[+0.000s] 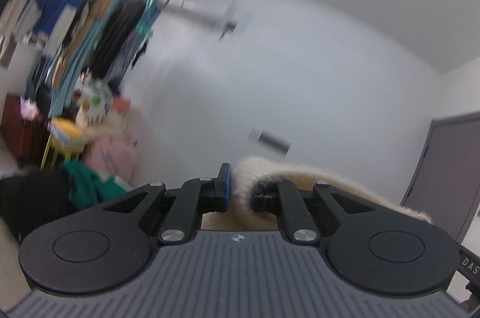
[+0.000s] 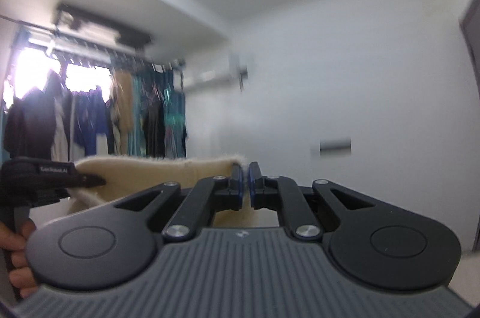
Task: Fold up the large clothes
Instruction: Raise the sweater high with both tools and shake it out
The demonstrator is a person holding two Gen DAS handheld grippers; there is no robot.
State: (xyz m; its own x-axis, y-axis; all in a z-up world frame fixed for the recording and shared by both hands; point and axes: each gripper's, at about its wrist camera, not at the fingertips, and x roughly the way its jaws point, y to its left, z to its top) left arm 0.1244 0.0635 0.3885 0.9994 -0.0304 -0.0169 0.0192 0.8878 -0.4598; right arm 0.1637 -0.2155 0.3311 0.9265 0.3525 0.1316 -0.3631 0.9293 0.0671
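Note:
A cream fleece garment is held up in the air between both grippers. In the left wrist view my left gripper is shut on a thick fold of its fuzzy edge, which drapes over the right finger. In the right wrist view my right gripper is shut on the garment's top corner, and the cloth stretches left to the left gripper, held by a hand. Both cameras point up at the wall. The lower part of the garment is hidden.
A rack of hanging clothes stands at the left by a bright window. A stack of boxes and a pink bag lies below it. A grey door is at the right. White walls lie ahead.

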